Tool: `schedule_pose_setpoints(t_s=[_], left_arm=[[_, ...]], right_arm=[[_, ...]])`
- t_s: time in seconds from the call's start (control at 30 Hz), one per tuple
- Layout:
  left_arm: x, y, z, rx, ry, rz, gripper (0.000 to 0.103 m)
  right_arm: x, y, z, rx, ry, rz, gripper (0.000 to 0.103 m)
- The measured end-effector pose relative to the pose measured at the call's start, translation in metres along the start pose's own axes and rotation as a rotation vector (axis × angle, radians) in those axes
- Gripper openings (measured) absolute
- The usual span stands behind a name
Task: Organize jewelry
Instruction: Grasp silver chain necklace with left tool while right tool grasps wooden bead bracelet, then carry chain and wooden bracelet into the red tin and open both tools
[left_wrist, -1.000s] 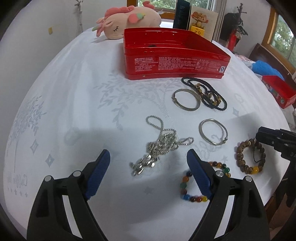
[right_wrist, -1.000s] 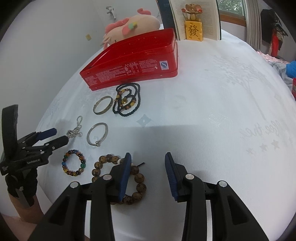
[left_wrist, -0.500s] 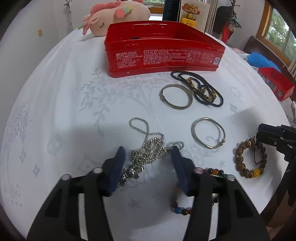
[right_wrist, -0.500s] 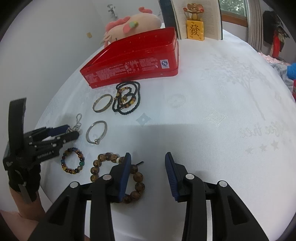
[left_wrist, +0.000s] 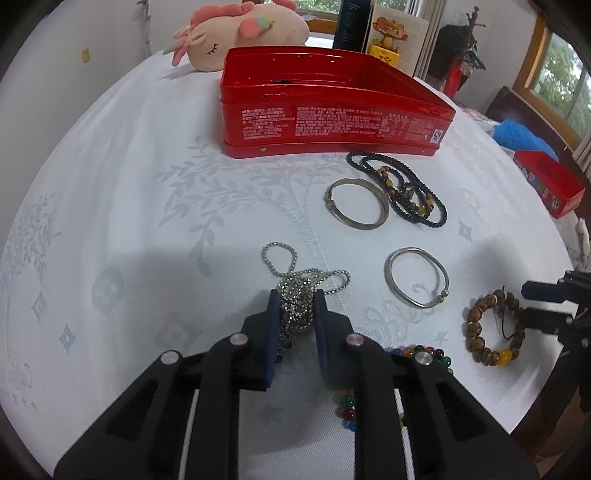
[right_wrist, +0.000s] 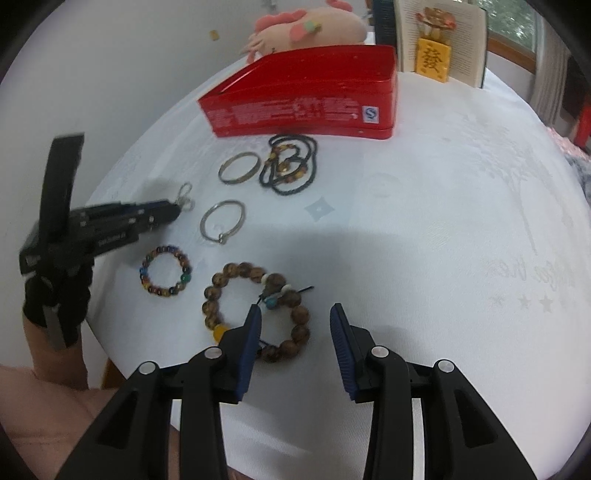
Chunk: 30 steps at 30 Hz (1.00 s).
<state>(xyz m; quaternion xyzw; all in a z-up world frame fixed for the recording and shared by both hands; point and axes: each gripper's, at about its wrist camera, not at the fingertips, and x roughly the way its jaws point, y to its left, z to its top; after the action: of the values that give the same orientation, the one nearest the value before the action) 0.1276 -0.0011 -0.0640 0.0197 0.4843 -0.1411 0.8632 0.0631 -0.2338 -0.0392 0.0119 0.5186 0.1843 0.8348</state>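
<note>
Crowding silver chain (left_wrist: 299, 299): two bangles (left_wrist: 415, 277), bead bracelets (left_wrist: 495, 326), red tin (left_wrist: 332, 107)

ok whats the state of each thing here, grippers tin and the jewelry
left gripper: jaws closing, bunched silver chain between them
right gripper: open, empty, over the wooden bead bracelet
red tin: lid off, open
two metal bangles: flat on the cloth
black bead necklace: coiled, lying loose
coloured bead bracelet: flat, untouched
</note>
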Motion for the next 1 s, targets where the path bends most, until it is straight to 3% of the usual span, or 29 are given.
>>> schedule_pose_setpoints(t_s=[0.2,0.27,0.3,0.33,0.5,0.77,1.0], left_arm=[[-0.002,0.004,0.000,-0.018,-0.005,-0.017,0.015],[-0.003,0.005,0.000,-0.024,-0.007,-0.023,0.014],[-0.004,0.006,0.000,-0.028,-0.009,-0.026,0.014],[-0.004,0.007,0.000,-0.032,-0.011,-0.029,0.014],[-0.010,0.013,0.000,-0.056,-0.027,-0.048,0.011],[-0.037,0.024,0.009,-0.103,-0.102,-0.069,0.010],[-0.051,0.029,0.014,-0.110,-0.141,-0.080,0.010]], right_arm=[[0.020,0.013,-0.001,-0.072,0.050,-0.051,0.038],[0.021,0.015,0.000,-0.092,0.045,-0.071,0.026],[0.021,0.015,0.001,-0.093,0.045,-0.071,0.012],[0.022,0.013,0.002,-0.085,0.048,-0.063,0.011],[0.016,0.013,0.003,-0.090,0.017,-0.055,0.011],[-0.020,0.010,0.015,-0.067,-0.101,-0.026,0.011],[-0.030,0.009,0.027,-0.061,-0.138,-0.019,0.011]])
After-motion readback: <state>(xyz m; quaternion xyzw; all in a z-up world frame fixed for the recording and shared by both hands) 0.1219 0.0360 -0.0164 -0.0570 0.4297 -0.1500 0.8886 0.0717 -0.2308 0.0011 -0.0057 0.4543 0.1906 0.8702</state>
